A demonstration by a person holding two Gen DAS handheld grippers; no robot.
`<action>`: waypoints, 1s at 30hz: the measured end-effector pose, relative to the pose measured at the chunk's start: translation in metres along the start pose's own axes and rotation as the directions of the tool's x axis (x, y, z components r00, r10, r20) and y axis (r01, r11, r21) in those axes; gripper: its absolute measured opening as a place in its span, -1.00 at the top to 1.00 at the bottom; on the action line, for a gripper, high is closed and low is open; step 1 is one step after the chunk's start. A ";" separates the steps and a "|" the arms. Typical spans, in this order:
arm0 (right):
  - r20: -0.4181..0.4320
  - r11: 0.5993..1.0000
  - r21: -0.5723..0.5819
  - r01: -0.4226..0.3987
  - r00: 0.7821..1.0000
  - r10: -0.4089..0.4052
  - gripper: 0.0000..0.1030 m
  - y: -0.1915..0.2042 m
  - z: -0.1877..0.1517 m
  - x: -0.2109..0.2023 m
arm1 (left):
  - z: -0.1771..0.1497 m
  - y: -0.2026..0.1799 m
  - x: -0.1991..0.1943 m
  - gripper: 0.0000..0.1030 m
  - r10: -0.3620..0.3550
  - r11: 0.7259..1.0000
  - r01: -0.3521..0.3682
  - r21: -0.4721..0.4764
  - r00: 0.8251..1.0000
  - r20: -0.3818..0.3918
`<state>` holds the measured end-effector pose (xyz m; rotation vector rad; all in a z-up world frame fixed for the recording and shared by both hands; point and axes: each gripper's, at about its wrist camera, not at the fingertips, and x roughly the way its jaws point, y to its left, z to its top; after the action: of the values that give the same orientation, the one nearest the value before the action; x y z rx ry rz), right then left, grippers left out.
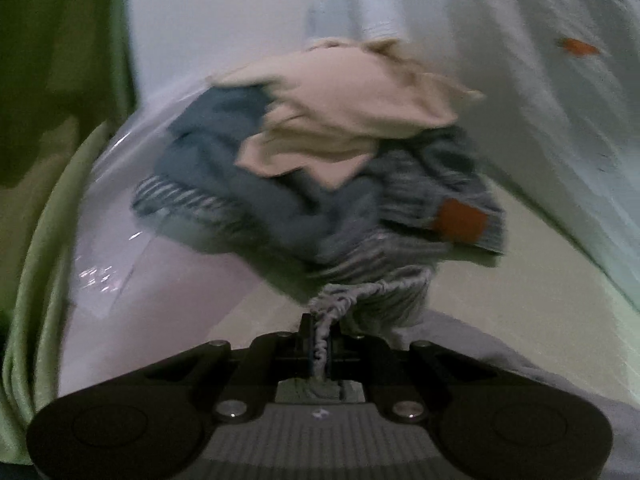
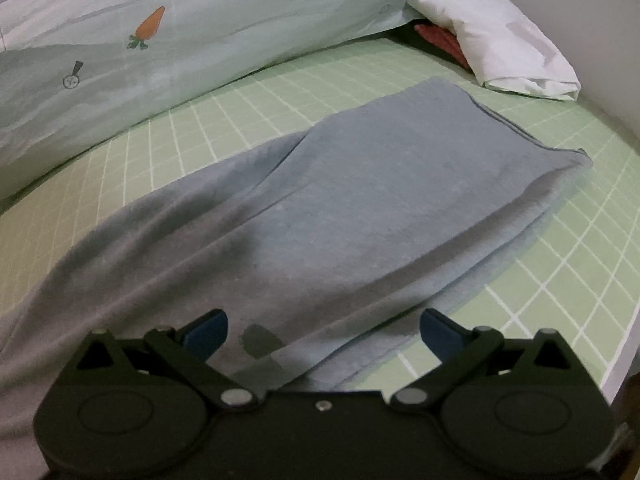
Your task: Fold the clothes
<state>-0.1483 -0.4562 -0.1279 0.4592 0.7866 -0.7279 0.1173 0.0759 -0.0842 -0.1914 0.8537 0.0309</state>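
In the left wrist view my left gripper [image 1: 320, 340] is shut on a bunched grey-and-white striped cloth [image 1: 352, 296]. The cloth leads up into a blurred heap of clothes: dark blue pieces [image 1: 248, 192], a beige garment [image 1: 340, 120] on top and a piece with an orange patch [image 1: 460, 220]. In the right wrist view my right gripper [image 2: 322, 334] is open and empty, just above a grey-blue garment [image 2: 360, 208] that lies folded lengthwise on the green gridded sheet [image 2: 560, 260]. Its blue fingertips [image 2: 208, 332] hover over the garment's near end.
A pale quilt with a carrot print [image 2: 149, 26] lies along the back left. A white folded cloth [image 2: 496, 40] rests over something red [image 2: 440, 38] at the far right by the wall. A green cloth [image 1: 48, 200] hangs at the left of the left wrist view.
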 end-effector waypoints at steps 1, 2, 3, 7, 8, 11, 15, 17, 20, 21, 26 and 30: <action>0.003 1.000 0.001 0.000 1.000 0.000 -1.00 -0.002 0.000 -0.001 | -0.001 -0.010 -0.003 0.87 -0.017 1.000 0.017 0.017 1.000 0.006; 0.007 1.000 0.002 0.000 1.000 0.000 -1.00 -0.005 0.001 -0.002 | -0.001 -0.021 -0.006 0.87 -0.034 0.999 0.034 0.033 0.999 0.010; 0.012 1.000 0.003 -0.001 1.000 0.001 -1.00 -0.008 0.002 -0.003 | -0.002 -0.032 -0.010 0.87 -0.053 0.997 0.053 0.048 0.999 0.012; 0.019 1.000 0.009 -0.004 1.000 0.004 -1.00 -0.027 0.007 -0.004 | -0.009 -0.083 -0.025 0.88 -0.131 0.986 0.129 0.107 0.991 0.010; 0.019 1.000 0.007 -0.007 1.000 0.006 -1.00 -0.033 0.008 -0.005 | -0.013 -0.097 -0.030 0.88 -0.147 0.982 0.145 0.123 0.989 0.007; 0.020 1.000 -0.008 -0.014 1.000 0.015 -1.00 -0.053 0.014 -0.007 | -0.027 -0.145 -0.047 0.88 -0.198 0.967 0.197 0.162 0.980 -0.008; 0.020 0.999 -0.020 -0.026 0.999 0.027 -1.00 -0.084 0.020 -0.010 | -0.060 -0.209 -0.062 0.88 -0.271 0.940 0.276 0.198 0.961 -0.052; 0.021 0.999 -0.034 -0.032 0.999 0.033 -1.00 -0.099 0.024 -0.010 | -0.083 -0.240 -0.066 0.85 -0.296 0.928 0.306 0.213 0.952 -0.078; 0.017 0.998 -0.057 -0.039 0.999 0.040 -1.00 -0.118 0.032 -0.006 | -0.119 -0.284 -0.065 0.79 -0.288 0.905 0.323 0.276 0.944 -0.162; 0.015 0.997 -0.061 -0.044 0.999 0.045 -1.00 -0.124 0.035 -0.004 | -0.131 -0.295 -0.064 0.78 -0.257 0.897 0.308 0.316 0.947 -0.194; 0.009 0.991 -0.113 -0.068 0.998 0.069 -1.00 -0.135 0.047 0.006 | -0.152 -0.290 -0.072 0.68 -0.212 0.907 0.267 0.324 0.957 -0.197; -0.026 0.985 -0.147 -0.091 0.996 0.088 -1.00 -0.133 0.044 0.011 | -0.147 -0.265 -0.076 0.44 -0.207 0.938 0.251 0.241 0.959 -0.191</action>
<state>-0.2200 -0.5774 -0.1228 0.3657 0.8261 -0.5776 -0.0148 -0.2068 -0.0801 -0.0425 0.9845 -0.3209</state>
